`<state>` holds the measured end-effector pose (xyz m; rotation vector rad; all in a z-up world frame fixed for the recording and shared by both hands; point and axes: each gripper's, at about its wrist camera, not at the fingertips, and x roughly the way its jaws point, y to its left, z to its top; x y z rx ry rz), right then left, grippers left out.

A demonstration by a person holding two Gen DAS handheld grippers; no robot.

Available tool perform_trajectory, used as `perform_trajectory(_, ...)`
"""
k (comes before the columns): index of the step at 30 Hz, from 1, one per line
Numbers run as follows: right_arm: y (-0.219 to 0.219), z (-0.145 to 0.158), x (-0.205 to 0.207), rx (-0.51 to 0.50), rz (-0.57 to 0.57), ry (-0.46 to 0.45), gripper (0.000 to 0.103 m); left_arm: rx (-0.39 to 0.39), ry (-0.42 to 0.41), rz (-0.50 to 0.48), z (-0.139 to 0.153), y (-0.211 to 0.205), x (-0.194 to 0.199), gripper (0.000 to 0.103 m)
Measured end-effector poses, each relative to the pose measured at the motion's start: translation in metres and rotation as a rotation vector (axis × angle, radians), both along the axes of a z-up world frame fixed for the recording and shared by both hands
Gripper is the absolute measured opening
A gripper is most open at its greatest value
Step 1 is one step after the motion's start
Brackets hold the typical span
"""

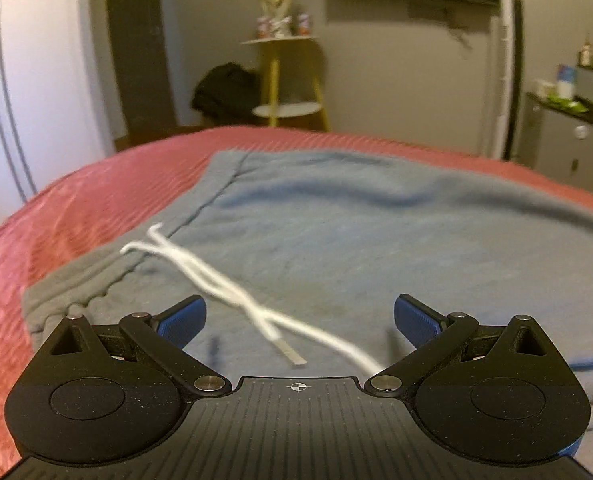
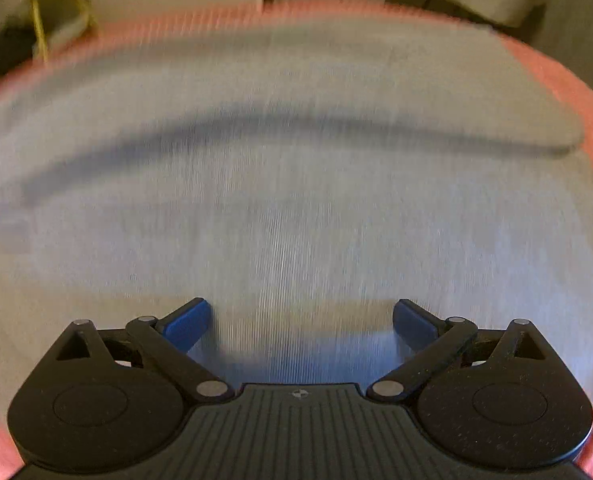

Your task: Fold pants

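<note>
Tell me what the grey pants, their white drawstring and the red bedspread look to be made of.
Pants: soft matte knit, probably cotton fleece; thick folds, ribbed waistband. Drawstring: fuzzy braided cord, likely cotton, with one flat, stiff tip. Bedspread: ribbed or quilted textile with a slight sheen, judging by its parallel ridges; fibre unclear. The right wrist view is too blurred to add anything.

Dim, warm indoor light in both views. The right wrist view is heavily motion-blurred. Fisheye distortion bends the bed [image 1: 76, 200] edges.

Red bedspread [image 1: 76, 208], yellow side table [image 1: 284, 76], white wardrobe [image 1: 24, 80], dark bag [image 1: 224, 92]
</note>
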<state>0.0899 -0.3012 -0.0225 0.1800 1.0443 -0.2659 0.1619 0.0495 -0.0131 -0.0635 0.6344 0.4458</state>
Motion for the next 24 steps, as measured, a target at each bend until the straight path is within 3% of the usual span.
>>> perform_trajectory(2,-0.030,0.023,0.030,0.069,-0.080,-0.097,0.099,-0.057,0.038,0.031,-0.005,0.014,0.010,0.103)
perform_trajectory(5,-0.074,0.036,0.093,0.129,-0.230,-0.162,0.098,-0.123,0.035,0.049,-0.015,0.027,0.013,0.103)
perform_trajectory(6,-0.089,0.035,0.119,0.146,-0.284,-0.161,0.089,-0.125,0.047,0.040,-0.019,0.028,0.014,0.103)
perform_trajectory(7,-0.099,0.031,0.142,0.158,-0.322,-0.154,0.072,-0.122,0.063,0.032,-0.022,0.028,0.015,0.103)
perform_trajectory(9,-0.118,0.021,0.181,0.183,-0.411,-0.124,0.054,-0.112,0.059,0.024,-0.027,0.024,0.012,0.103)
perform_trajectory(12,-0.140,0.009,0.224,0.220,-0.543,-0.142,0.053,-0.099,0.040,0.021,-0.030,0.021,0.009,0.103)
perform_trajectory(16,-0.152,-0.006,0.255,0.263,-0.628,-0.154,0.053,-0.087,0.001,0.034,-0.037,0.018,0.008,0.103)
perform_trajectory(18,-0.152,-0.014,0.264,0.228,-0.639,-0.139,0.053,-0.079,-0.013,0.037,-0.038,0.017,0.007,0.103)
perform_trajectory(20,-0.150,-0.014,0.269,0.182,-0.639,-0.138,0.046,-0.076,-0.019,0.038,-0.038,0.016,0.007,0.103)
perform_trajectory(24,-0.154,-0.016,0.259,0.159,-0.638,-0.152,0.012,-0.095,-0.033,0.037,-0.040,0.019,0.005,0.103)
